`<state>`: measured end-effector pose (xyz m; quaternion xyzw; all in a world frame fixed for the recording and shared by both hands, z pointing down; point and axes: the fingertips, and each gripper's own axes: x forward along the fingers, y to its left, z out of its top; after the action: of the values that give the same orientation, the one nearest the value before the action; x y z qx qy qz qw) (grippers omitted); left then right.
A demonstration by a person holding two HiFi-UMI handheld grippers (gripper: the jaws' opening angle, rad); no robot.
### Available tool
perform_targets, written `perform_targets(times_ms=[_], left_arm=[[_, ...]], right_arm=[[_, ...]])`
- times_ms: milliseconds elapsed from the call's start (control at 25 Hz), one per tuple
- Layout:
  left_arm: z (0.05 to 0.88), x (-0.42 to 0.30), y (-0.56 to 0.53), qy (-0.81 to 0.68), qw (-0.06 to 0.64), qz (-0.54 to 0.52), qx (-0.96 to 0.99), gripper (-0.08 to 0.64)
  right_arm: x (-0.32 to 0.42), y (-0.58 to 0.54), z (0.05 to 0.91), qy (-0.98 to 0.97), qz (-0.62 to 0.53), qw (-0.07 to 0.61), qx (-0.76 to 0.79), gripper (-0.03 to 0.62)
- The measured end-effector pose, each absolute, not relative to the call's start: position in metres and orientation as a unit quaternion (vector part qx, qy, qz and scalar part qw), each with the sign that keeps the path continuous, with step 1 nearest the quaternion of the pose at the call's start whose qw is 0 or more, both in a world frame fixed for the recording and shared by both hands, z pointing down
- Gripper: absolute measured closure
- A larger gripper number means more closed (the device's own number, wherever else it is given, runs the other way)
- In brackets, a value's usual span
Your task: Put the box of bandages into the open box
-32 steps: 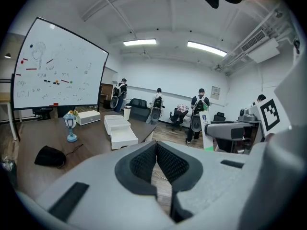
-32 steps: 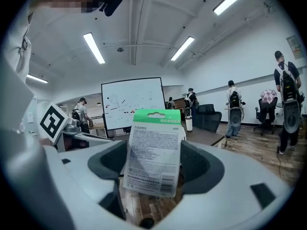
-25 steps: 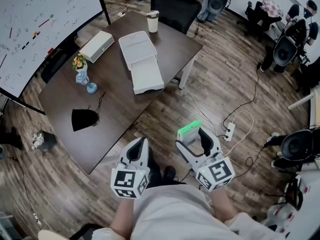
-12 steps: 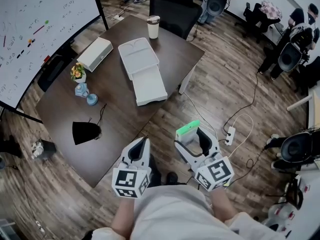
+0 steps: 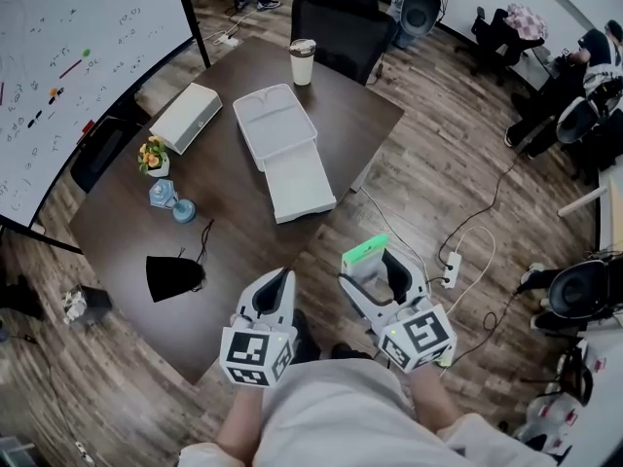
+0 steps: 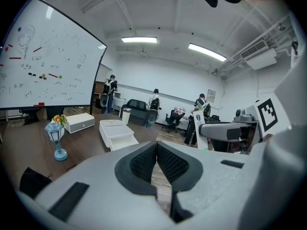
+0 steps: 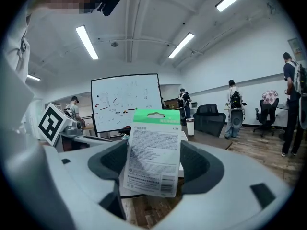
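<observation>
Your right gripper (image 5: pixel 378 266) is clamped on the box of bandages (image 7: pixel 154 150), which stands upright between the pads, close to your body and short of the table. Your left gripper (image 6: pixel 156 159) hangs beside it, jaws pressed together on nothing. By my reading you're in the carry step: picked up, not yet delivered. Ahead lies the dark table (image 5: pixel 234 222), and well across it the white open box (image 5: pixel 302 178), lid folded back. Next you'd need to reach forward and bring the pack over the box's open compartment before letting go.
</observation>
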<state>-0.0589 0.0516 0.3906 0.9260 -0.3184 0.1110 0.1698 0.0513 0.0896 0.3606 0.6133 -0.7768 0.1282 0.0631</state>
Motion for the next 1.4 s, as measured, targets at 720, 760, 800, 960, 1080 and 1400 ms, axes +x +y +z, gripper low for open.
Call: perform_targets(times_ms=[720, 760, 800, 960, 1080, 1400], left_arm=[[0.399, -0.078, 0.009, -0.302, 0.172, 0.118, 0.930, 0.554], [0.400, -0.078, 0.009, -0.301, 0.174, 0.119, 0.930, 0.554], [0.401, -0.076, 0.008, -0.300, 0.176, 0.120, 0.930, 0.554], [0.405, -0.071, 0.001, -0.299, 0.181, 0.124, 0.929, 0.554], [0.406, -0.067, -0.004, -0.303, 0.187, 0.122, 0.926, 0.554], [0.406, -0.056, -0.027, -0.316, 0.189, 0.126, 0.921, 0.554]], right_arm=[[0.028, 0.047, 0.377, -0.768, 0.149, 0.072, 0.619, 0.238], [0.028, 0.047, 0.378, -0.768, 0.151, 0.075, 0.618, 0.238], [0.028, 0.046, 0.379, -0.768, 0.153, 0.077, 0.617, 0.238], [0.030, 0.037, 0.382, -0.770, 0.160, 0.081, 0.612, 0.238], [0.033, 0.030, 0.386, -0.773, 0.164, 0.085, 0.607, 0.236], [0.043, -0.004, 0.393, -0.785, 0.171, 0.087, 0.589, 0.238]])
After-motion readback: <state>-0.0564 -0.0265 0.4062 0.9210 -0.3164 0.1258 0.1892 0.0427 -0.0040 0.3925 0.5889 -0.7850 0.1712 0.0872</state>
